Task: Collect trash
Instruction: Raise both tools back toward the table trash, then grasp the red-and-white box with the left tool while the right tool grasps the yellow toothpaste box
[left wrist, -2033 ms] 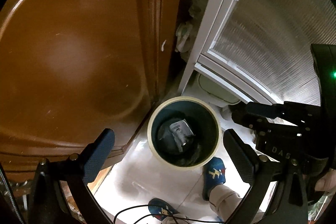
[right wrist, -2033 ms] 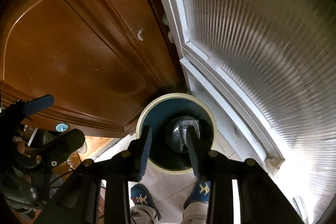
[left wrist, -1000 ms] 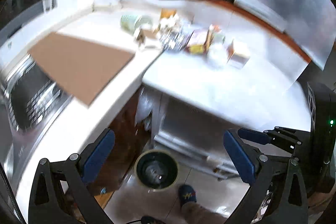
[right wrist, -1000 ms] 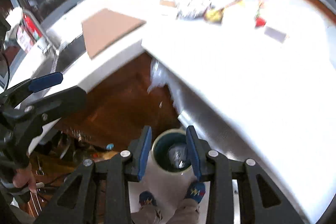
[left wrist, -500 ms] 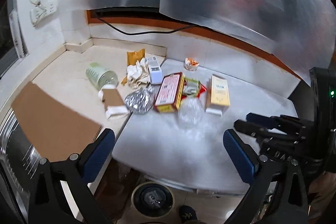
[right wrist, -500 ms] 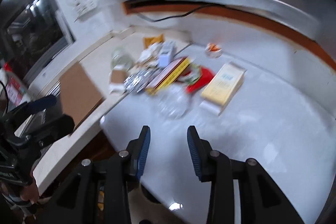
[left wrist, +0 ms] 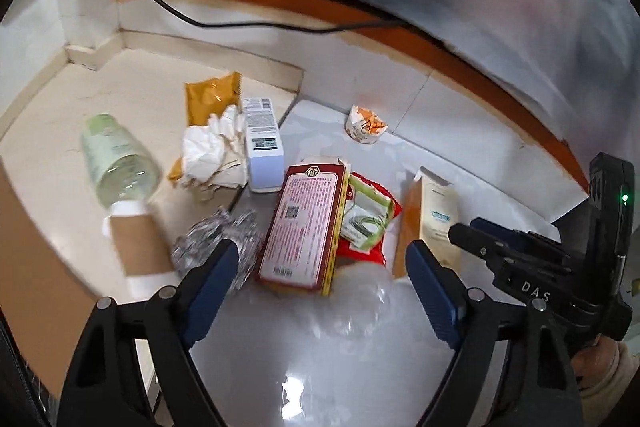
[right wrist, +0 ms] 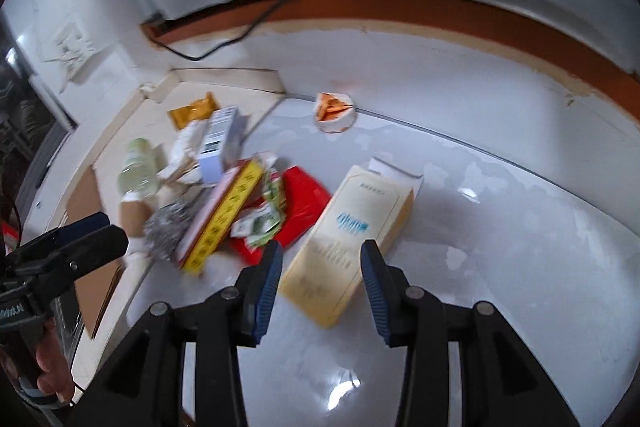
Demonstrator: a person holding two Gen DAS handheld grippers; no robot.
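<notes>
Above the white counter [left wrist: 400, 367] strewn with trash, the left gripper [left wrist: 320, 279] is narrowing its wide, empty jaws over the red box [left wrist: 306, 223] and clear plastic bag [left wrist: 352, 299], while the right gripper [right wrist: 320, 271], widening and grasping nothing, frames the cream carton [right wrist: 352, 239] lying just right of them.

Glossy white countertop [left wrist: 460, 163]; crinkled foil ball [left wrist: 216, 239]; matt cardboard box [right wrist: 352, 235]; crumpled paper [left wrist: 212, 151].

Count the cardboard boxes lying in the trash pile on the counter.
3: a white barcode box at the back, a red box in the middle, and a cream box on the right. Others may hide under the wrappers.
</notes>
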